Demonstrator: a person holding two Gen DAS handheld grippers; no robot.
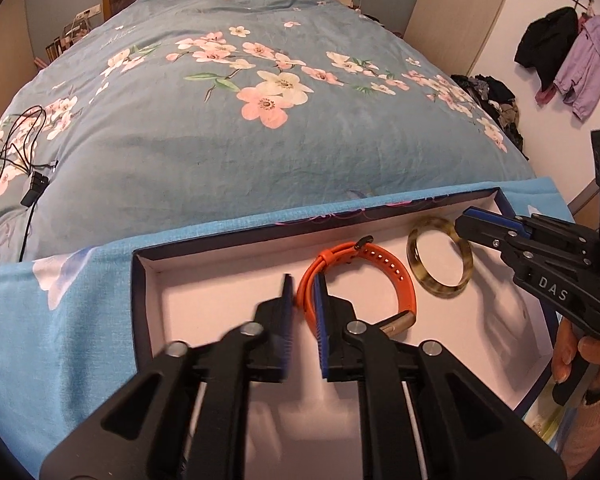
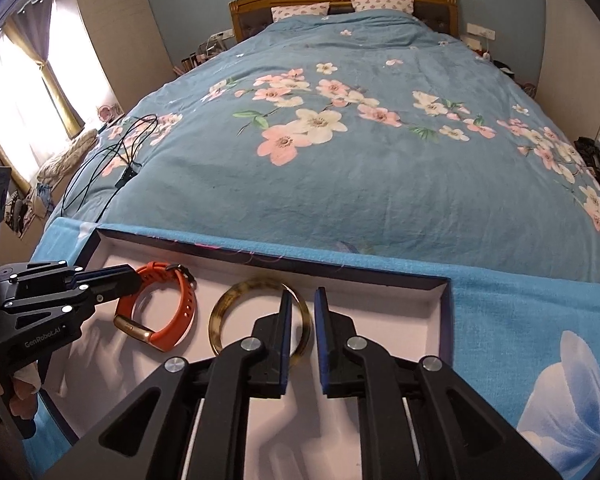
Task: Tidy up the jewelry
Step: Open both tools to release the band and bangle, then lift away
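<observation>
Left claw [image 1: 303, 304] open, its finger hiding part of orange band [image 1: 396, 280].

A bed [image 2: 380, 184] under a blue floral duvet [image 1: 228, 148] carries a tangle of black cables [image 1: 16, 152] near one side. At its foot, a light blue cloth [image 2: 520, 308] lies spread, with a shallow open box [image 2: 444, 312] resting on it.

both grippers matte black plastic, blue ribbed pads on the finger insides, round silver pivot screws on the linkages. right gripper [image 1: 466, 222] has "das" in white on its side; left gripper [image 2: 134, 280] reads "genrobot.ai". bare-skinned right hand [image 1: 580, 354], pale pink knit sleeve [image 1: 594, 428].
</observation>
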